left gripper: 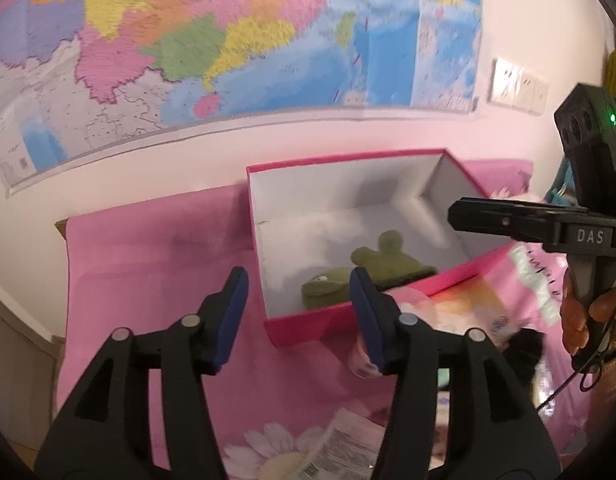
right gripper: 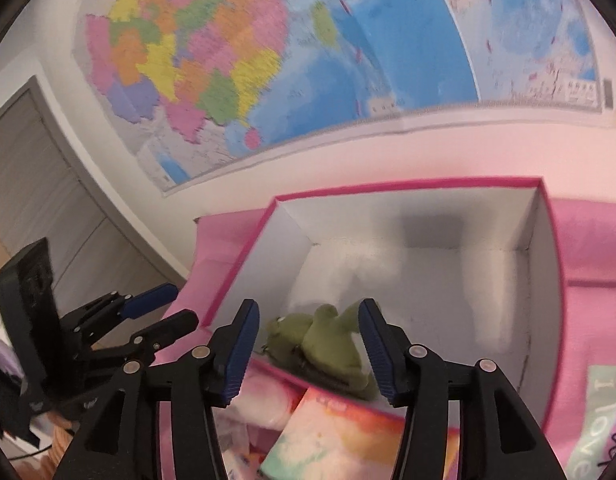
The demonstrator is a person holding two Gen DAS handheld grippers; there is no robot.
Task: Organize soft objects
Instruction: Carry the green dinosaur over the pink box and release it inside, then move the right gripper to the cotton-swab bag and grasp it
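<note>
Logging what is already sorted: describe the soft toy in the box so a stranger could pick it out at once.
Below the wall map, an open pink box with a white inside sits on the pink cloth. In its near corner lies the green plush toy, frog-like, the only thing visible in the box and the only green thing nearby.

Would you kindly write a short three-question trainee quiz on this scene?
1. True or false: the green plush lies inside the pink box.
2. What hangs on the wall behind the box? A) a clock B) a map C) a mirror
3. Fill in: the left gripper and right gripper both have jaws that are ____, with nothing between the pads.

Key: 1 true; 2 B; 3 open.
</note>
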